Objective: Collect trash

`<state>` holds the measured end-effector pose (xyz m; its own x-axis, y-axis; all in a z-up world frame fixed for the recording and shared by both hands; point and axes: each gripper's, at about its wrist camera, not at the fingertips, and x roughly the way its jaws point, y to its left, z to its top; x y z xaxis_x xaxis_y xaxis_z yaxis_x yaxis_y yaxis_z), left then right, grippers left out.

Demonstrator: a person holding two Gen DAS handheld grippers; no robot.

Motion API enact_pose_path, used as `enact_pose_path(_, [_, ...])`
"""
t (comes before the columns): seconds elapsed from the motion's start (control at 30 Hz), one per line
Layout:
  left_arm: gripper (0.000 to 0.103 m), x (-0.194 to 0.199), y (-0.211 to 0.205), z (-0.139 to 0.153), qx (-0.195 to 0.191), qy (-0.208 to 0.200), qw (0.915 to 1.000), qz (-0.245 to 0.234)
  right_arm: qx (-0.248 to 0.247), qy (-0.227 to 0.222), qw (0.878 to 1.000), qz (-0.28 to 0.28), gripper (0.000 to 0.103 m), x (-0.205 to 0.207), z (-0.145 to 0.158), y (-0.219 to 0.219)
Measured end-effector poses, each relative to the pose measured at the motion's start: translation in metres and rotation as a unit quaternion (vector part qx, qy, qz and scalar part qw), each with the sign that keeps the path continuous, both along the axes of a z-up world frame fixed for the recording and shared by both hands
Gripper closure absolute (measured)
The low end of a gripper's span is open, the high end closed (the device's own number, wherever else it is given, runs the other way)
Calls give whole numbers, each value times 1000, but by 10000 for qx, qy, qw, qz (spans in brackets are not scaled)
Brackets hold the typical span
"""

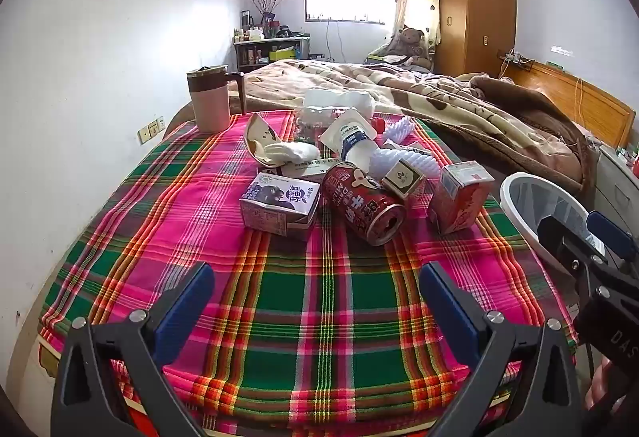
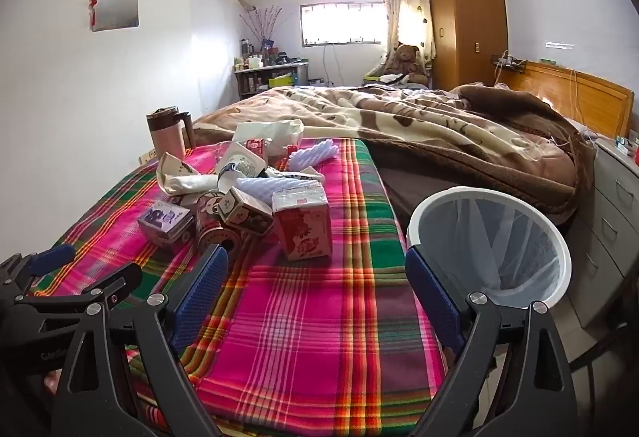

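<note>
A pile of trash lies on the plaid cloth (image 1: 311,301): a purple milk carton (image 1: 279,209), a red can (image 1: 361,207) on its side, a red juice carton (image 1: 459,197), a small brown box (image 1: 403,179), a white bottle (image 1: 353,141), crumpled tissue (image 1: 293,151) and white foam netting (image 1: 403,157). My left gripper (image 1: 317,289) is open and empty, short of the pile. My right gripper (image 2: 315,273) is open and empty, near the red juice carton (image 2: 303,227) and red can (image 2: 213,229). A white bin (image 2: 491,245) with a clear liner stands to the right of the cloth.
A pink and brown mug (image 1: 211,99) stands at the cloth's far left corner. A brown blanket (image 1: 459,105) covers the bed behind. A grey drawer unit (image 2: 611,221) stands right of the bin. The wall runs along the left.
</note>
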<state>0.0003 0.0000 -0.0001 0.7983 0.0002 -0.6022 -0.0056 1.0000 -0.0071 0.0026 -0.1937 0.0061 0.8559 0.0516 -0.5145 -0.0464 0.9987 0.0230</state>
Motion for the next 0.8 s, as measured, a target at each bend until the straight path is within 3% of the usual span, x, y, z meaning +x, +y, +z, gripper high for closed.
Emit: enact_pose_path(0.8, [0,1,1,-3,-12,2,10000,-22,8,-34,10000,-45,11,-1,1,1])
